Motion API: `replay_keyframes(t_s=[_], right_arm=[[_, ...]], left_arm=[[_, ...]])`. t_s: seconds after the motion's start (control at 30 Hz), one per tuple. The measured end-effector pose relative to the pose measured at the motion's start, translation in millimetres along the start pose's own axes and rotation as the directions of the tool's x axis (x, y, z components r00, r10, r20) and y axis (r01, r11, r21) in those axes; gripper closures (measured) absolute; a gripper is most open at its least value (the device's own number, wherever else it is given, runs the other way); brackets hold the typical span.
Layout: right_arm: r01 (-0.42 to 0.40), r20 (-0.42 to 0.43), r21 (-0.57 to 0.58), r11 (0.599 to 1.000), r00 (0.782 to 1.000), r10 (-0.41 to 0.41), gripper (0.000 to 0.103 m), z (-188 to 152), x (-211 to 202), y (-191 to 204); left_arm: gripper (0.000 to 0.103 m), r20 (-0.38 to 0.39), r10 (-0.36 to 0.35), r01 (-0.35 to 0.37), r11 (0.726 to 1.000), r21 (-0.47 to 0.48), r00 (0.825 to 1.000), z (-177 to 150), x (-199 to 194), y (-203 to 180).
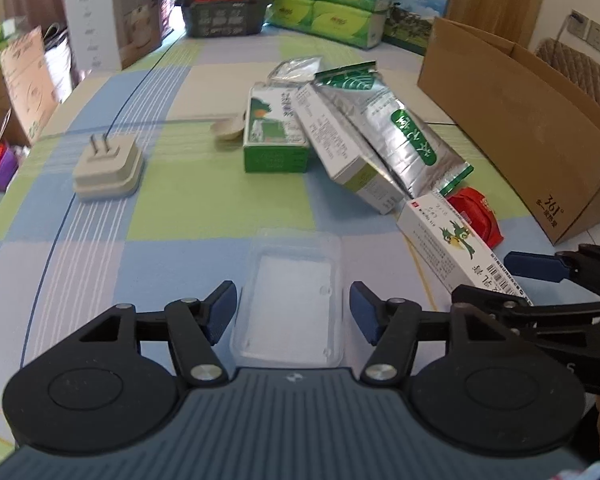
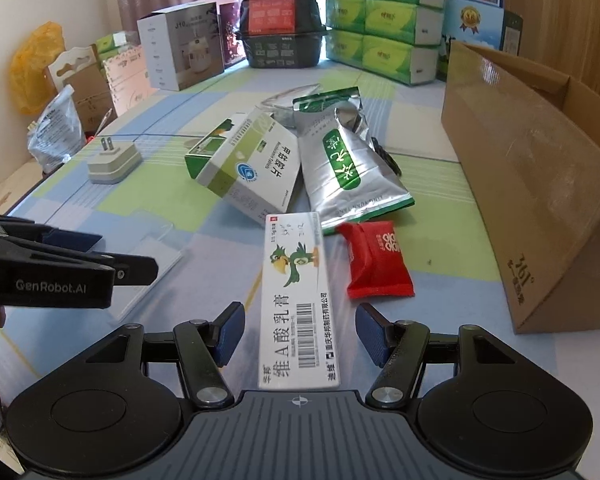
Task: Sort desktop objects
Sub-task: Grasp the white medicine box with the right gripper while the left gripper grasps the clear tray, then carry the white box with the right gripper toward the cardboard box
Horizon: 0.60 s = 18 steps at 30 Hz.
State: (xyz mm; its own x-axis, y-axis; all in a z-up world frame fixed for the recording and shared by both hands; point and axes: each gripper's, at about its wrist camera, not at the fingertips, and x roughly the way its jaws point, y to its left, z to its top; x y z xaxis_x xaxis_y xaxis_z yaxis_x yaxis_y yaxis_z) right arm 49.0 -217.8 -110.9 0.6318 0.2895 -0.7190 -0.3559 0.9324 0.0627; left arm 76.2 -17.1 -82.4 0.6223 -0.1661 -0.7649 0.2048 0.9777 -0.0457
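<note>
Left gripper (image 1: 293, 306) has its jaws spread wide around a clear tray (image 1: 290, 296) lying flat on the checked counter (image 1: 172, 216), not touching it as far as I can see. Right gripper (image 2: 300, 328) is also spread, straddling the near end of a long white ointment box (image 2: 298, 300) printed "维A酸乳膏" with a green bird and a barcode.

Just right of that box sits a red pouch (image 2: 374, 266); its white print is too blurry to read. Further back is a silver foil bag (image 2: 340, 164) with green lettering, leaning against a green-and-white pill box (image 2: 248, 160). A grey plug (image 2: 112, 162) lies prongs-up far left. The brown carton (image 2: 540, 184) on the right reads "361°". "GenRobot.AI" is printed on the left gripper's side in the right wrist view.
</note>
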Motion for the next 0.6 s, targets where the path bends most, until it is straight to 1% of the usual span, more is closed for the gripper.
replay_keyframes(t_s=[0.07,0.17,0.23,0.27,0.3,0.4,0.57,0.6], right_arm=[[-0.002,-0.006,0.013,1.000,1.000,0.002,0.044,0,2,-2],[0.002,-0.003,-0.001,1.000,1.000,-0.002,0.044,1,5,0],[0.016,0.001,-0.029,0.999,1.000,-0.016,0.044,2,7,3],[0.021,0.000,-0.037,0.999,1.000,-0.021,0.045,2,8,4],[0.021,-0.001,-0.037,0.999,1.000,-0.021,0.046,2,9,4],[0.015,-0.004,-0.033,0.999,1.000,-0.015,0.050,4,13,4],[0.010,-0.015,-0.030,1.000,1.000,-0.010,0.065,4,17,1],[0.011,-0.015,-0.032,0.999,1.000,-0.011,0.066,4,16,2]], left_arm=[[0.045,0.000,-0.002,0.002,1.000,0.022,1.000,2,4,-2],[0.046,-0.013,-0.008,0.008,1.000,0.020,1.000,1,8,-2],[0.048,-0.023,-0.007,0.008,1.000,0.022,1.000,0,11,-2],[0.051,-0.029,-0.004,0.005,1.000,0.023,1.000,0,13,-2],[0.051,-0.033,-0.002,0.003,1.000,0.023,0.999,0,14,-2],[0.051,-0.026,0.001,-0.001,1.000,0.022,1.000,-1,15,-1],[0.051,-0.036,0.009,-0.008,0.999,0.038,0.999,-2,17,-2],[0.051,-0.034,0.010,-0.009,0.999,0.040,0.999,-2,17,-3]])
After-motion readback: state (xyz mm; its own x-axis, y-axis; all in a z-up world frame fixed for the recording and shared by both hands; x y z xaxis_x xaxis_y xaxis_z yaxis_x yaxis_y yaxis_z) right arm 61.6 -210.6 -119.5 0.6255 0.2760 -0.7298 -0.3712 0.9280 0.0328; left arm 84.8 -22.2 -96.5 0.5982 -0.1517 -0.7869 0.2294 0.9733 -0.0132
